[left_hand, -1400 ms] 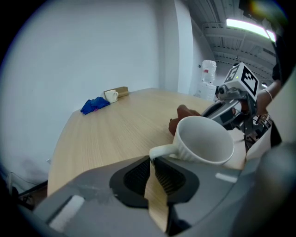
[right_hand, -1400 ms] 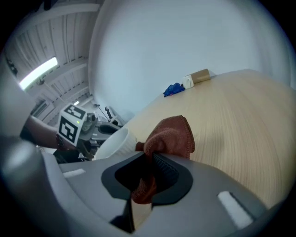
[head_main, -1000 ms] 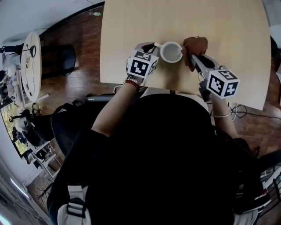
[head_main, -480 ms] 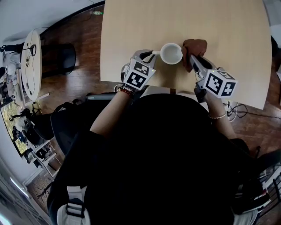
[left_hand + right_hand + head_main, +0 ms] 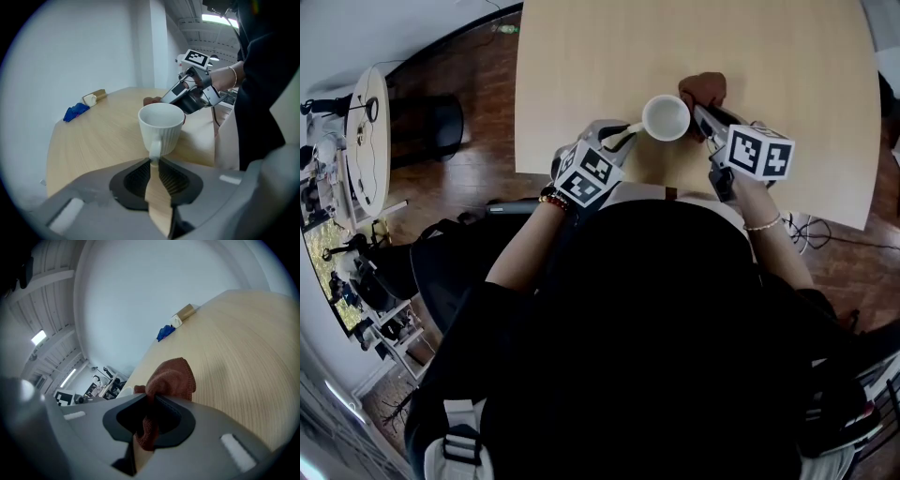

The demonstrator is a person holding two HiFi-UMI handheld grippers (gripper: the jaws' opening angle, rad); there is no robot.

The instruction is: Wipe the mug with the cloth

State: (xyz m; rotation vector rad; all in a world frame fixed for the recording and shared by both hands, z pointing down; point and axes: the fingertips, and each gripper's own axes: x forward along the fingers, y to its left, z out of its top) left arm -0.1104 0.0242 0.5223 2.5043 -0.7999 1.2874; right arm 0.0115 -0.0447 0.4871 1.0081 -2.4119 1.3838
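A white ribbed mug (image 5: 667,117) stands upright near the front edge of the wooden table (image 5: 787,56). My left gripper (image 5: 623,137) is shut on its handle from the lower left. In the left gripper view the mug (image 5: 161,127) sits just past the jaws, with the handle pinched between the pads at my left gripper (image 5: 154,158). My right gripper (image 5: 698,111) is shut on a crumpled brown cloth (image 5: 704,89) right beside the mug's right side. In the right gripper view the cloth (image 5: 172,377) bulges out of my right gripper (image 5: 151,405).
At the table's far end lie a blue bundle (image 5: 75,112) and a small cup by a cardboard box (image 5: 94,97). A round white side table (image 5: 367,131) stands on the wooden floor at the left. Cables (image 5: 806,234) lie at the right.
The left gripper drew back down and left, turning the mug's handle that way. The right gripper carried the cloth up and in, closer to the mug's right side.
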